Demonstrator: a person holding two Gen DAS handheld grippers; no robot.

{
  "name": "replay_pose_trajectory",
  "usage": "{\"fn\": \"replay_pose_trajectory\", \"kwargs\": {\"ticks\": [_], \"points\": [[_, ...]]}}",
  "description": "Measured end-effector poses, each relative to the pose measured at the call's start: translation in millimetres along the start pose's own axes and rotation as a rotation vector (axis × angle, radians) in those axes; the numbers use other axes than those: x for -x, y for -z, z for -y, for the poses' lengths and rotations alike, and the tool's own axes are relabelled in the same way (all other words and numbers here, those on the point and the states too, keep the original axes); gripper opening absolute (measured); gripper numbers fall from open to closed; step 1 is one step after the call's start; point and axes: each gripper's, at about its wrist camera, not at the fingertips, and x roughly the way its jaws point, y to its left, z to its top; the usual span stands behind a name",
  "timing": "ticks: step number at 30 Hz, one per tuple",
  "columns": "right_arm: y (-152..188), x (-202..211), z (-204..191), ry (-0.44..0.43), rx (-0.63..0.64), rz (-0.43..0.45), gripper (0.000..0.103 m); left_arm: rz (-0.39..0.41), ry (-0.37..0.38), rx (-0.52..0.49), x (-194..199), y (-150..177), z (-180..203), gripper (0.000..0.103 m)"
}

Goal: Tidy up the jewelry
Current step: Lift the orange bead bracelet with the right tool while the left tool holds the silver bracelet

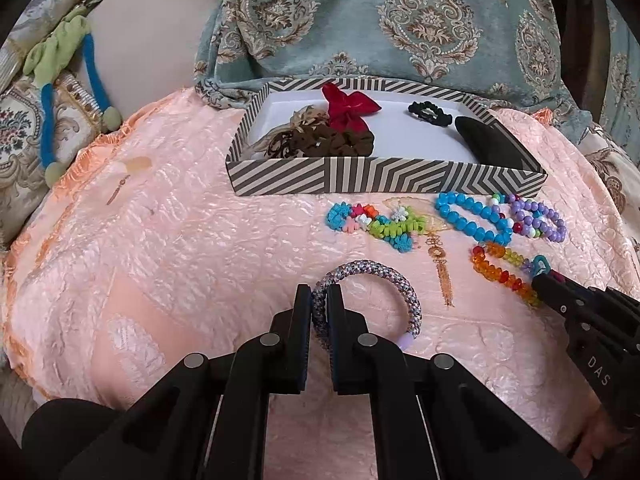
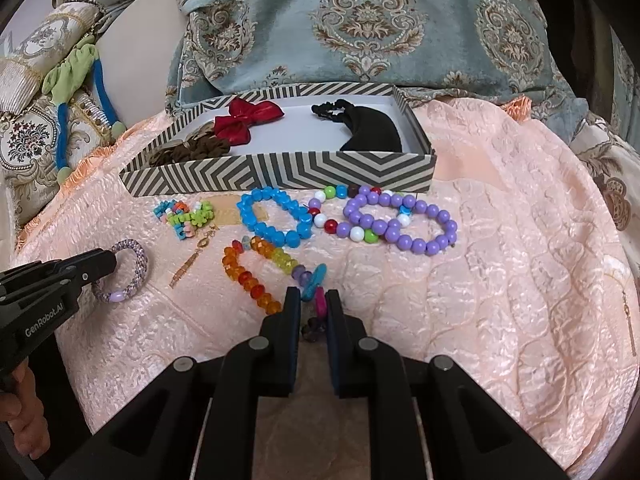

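the left gripper [image 1: 319, 300] is squeezed tight on the braided purple bracelet [image 1: 372, 280]. the band sits between its two black fingers, and the rest of the ring lies on the pink cloth [image 1: 180, 248]. the right gripper [image 2: 313, 304] is almost closed too. it pinches the end of the orange and yellow bead bracelet [image 2: 250, 276], where a blue charm [image 2: 314, 280] and a pink bit stick up between the fingers.

a little farther away lie more bracelets, close together on the cloth. there is a bright mixed one [image 1: 376, 226] with little flower shapes, a blue bead bracelet [image 2: 274, 216], a purple bead bracelet [image 2: 400, 220] and a small one with many colors [image 2: 332, 212] between them.

just behind them stands the striped box [image 1: 384, 178]. it is open on top. inside are a brown scrunchie [image 1: 320, 142], a red bow [image 1: 348, 108], a black hair clip [image 1: 430, 112] and a black pouch [image 1: 492, 140].

far back is a blue patterned cushion [image 1: 400, 20].
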Motion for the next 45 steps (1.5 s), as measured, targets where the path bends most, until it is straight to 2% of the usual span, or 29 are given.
{"fn": "replay_pose_trajectory", "kwargs": {"ticks": [10, 17, 25, 30, 35, 45], "points": [[-2.0, 8.5, 0.6, -0.002, -0.013, 0.031, 0.011, -0.014, -0.006, 0.0, -6.8, 3.5, -0.6, 0.0], [-5.5, 13.5, -0.5, 0.022, -0.001, 0.052, 0.011, -0.024, 0.018, 0.033, -11.8, 3.7, -5.7, 0.0], [-4.3, 11.0, 8.9, 0.005, -0.046, 0.024, 0.011, -0.009, 0.047, 0.052, -11.7, 4.7, -5.7, 0.0], [-4.5, 18.4, 8.1, -0.002, -0.039, 0.06, 0.011, 0.008, 0.062, 0.089, -8.0, 1.9, -12.3, 0.0], [-6.2, 20.6, -0.7, 0.016, 0.009, 0.074, 0.011, -0.003, 0.054, 0.084, -11.2, 2.9, -11.7, 0.0], [-7.4, 24.6, 0.2, 0.03, 0.004, 0.094, 0.011, -0.001, 0.043, 0.079, -10.9, 2.7, -11.9, 0.0]]}}
